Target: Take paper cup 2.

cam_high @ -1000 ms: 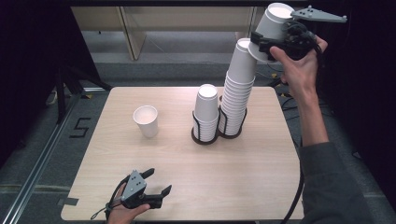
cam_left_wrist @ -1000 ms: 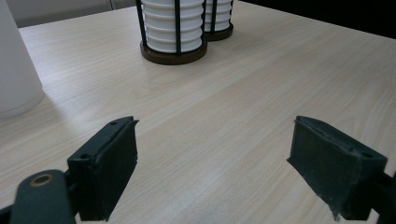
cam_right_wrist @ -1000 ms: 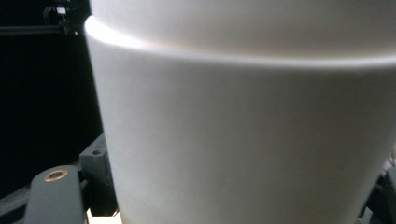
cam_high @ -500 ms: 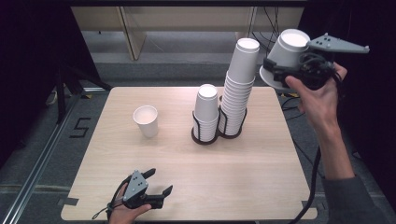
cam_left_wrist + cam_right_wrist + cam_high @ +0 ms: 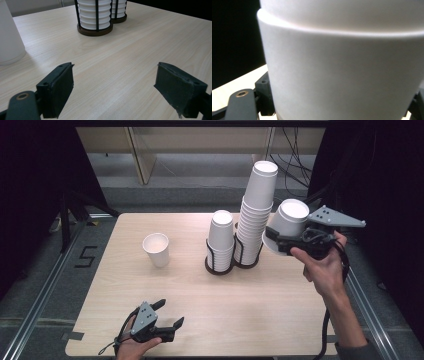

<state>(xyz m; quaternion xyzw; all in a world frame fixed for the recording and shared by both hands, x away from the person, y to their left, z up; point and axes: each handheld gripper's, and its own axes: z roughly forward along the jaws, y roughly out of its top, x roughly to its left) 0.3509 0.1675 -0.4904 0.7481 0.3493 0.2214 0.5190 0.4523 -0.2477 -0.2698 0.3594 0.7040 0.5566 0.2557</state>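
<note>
Jaws of the right gripper (image 5: pixel 280 240) clasp a smooth white paper cup (image 5: pixel 289 224); left gripper (image 5: pixel 167 315) jaws gape.

High view: we see even overhead light on the pale table (image 5: pixel 250 310), surroundings falling to near black at both sides. Shadows soft and short; a faint one beside the lone cup (image 5: pixel 156 249). No glare, mild softness overall.

Left gripper view: we note sharp wood grain mid-frame, a soft sheen on the wood, the near jaws slightly blurred.

Right gripper view: the held cup (image 5: pixel 342 65) sits too close, fully out of focus, bright white against a black left background.
</note>
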